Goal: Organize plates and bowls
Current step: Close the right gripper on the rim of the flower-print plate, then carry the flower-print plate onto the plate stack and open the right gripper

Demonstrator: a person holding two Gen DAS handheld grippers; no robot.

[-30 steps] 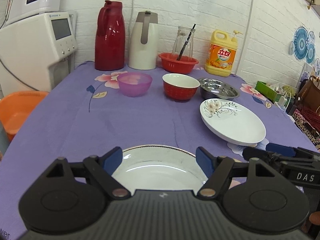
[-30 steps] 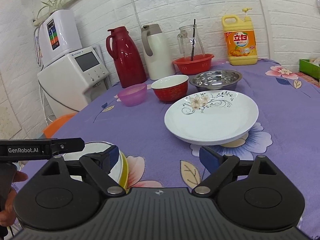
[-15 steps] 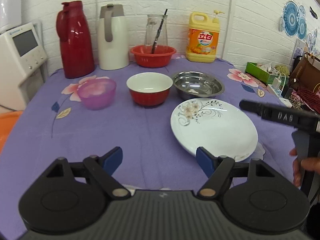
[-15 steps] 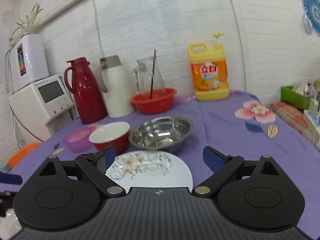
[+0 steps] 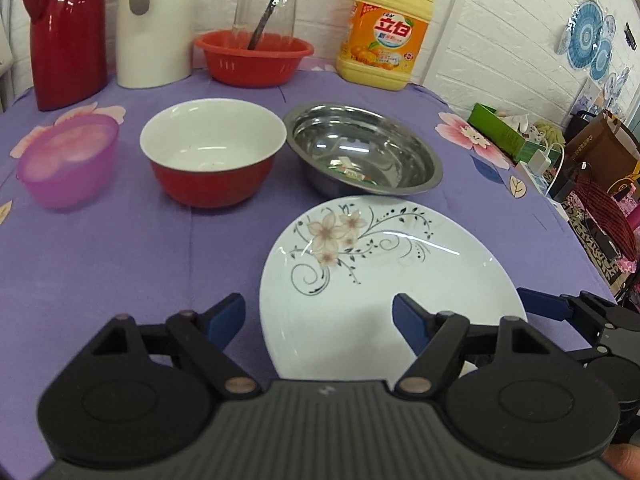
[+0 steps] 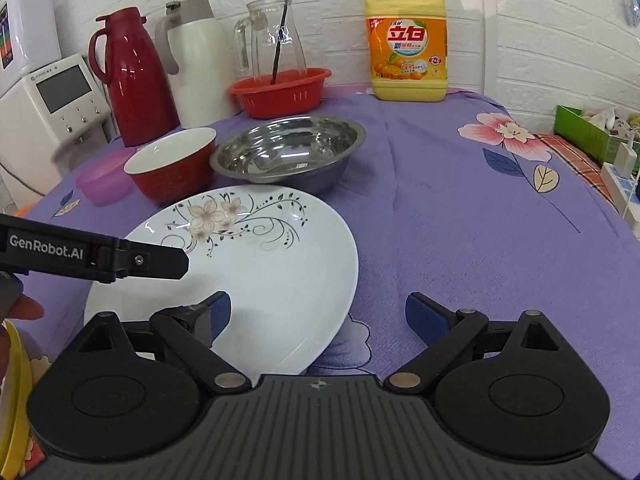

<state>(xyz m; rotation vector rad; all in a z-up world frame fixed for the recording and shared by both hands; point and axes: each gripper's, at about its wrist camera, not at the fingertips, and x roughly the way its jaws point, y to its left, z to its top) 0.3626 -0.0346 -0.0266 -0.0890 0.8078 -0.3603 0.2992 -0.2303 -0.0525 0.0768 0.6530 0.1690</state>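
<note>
A white plate with a flower pattern (image 5: 384,280) lies on the purple cloth; it also shows in the right wrist view (image 6: 256,264). Behind it stand a steel bowl (image 5: 362,152), a red bowl with a white inside (image 5: 212,156) and a small purple bowl (image 5: 68,160). My left gripper (image 5: 320,320) is open and empty, its right finger over the plate's near left part. My right gripper (image 6: 318,316) is open and empty, astride the plate's near right rim. A yellow-rimmed plate edge (image 6: 14,396) shows at the left of the right wrist view.
At the back stand a red thermos (image 5: 66,32), a white thermos (image 5: 154,20), a red basket (image 5: 254,56) with a glass jug, and a yellow detergent bottle (image 5: 388,28). A green box (image 5: 504,132) and bags lie off the table's right edge.
Both grippers have moved in toward the flower plate, which now looks much closer. The left gripper has left the yellow-rimmed plate behind and turned right. Both stay open.
</note>
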